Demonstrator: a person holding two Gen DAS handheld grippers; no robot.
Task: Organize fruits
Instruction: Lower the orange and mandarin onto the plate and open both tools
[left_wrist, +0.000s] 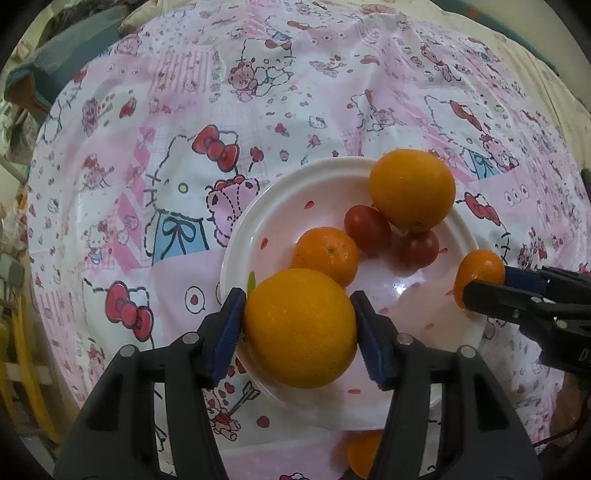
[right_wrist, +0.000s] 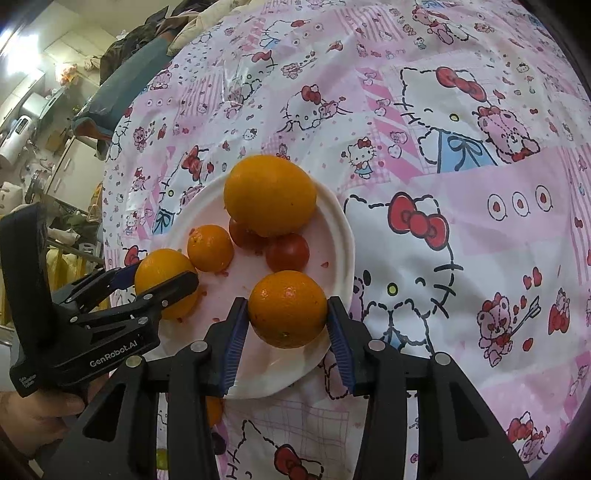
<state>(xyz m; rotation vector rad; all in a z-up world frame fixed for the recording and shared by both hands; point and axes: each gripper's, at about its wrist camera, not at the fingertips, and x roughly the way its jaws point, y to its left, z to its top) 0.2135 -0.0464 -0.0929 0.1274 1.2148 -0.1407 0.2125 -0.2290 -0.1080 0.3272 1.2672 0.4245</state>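
Observation:
A white plate (left_wrist: 236, 236) (right_wrist: 343, 236) with red specks lies on the pink cartoon-cat tablecloth. My left gripper (left_wrist: 298, 295) is shut on a large orange (left_wrist: 299, 328) over the plate's near left rim; in the right wrist view that gripper (right_wrist: 166, 284) and orange (right_wrist: 159, 269) show at the left. My right gripper (right_wrist: 287, 302) is shut on a smaller orange (right_wrist: 287, 310) at the plate's near right edge, also seen as gripper (left_wrist: 480, 284) and orange (left_wrist: 480, 267). On the plate rest another large orange (left_wrist: 412, 188), a mandarin (left_wrist: 327, 254) and two cherry tomatoes (left_wrist: 367, 229).
Another orange fruit (left_wrist: 364, 458) (right_wrist: 214, 410) lies on the cloth just below the plate, half hidden by gripper fingers. A hand (right_wrist: 33, 417) holds the left gripper. Clutter and a dark cushion (right_wrist: 122, 92) sit beyond the table's far left edge.

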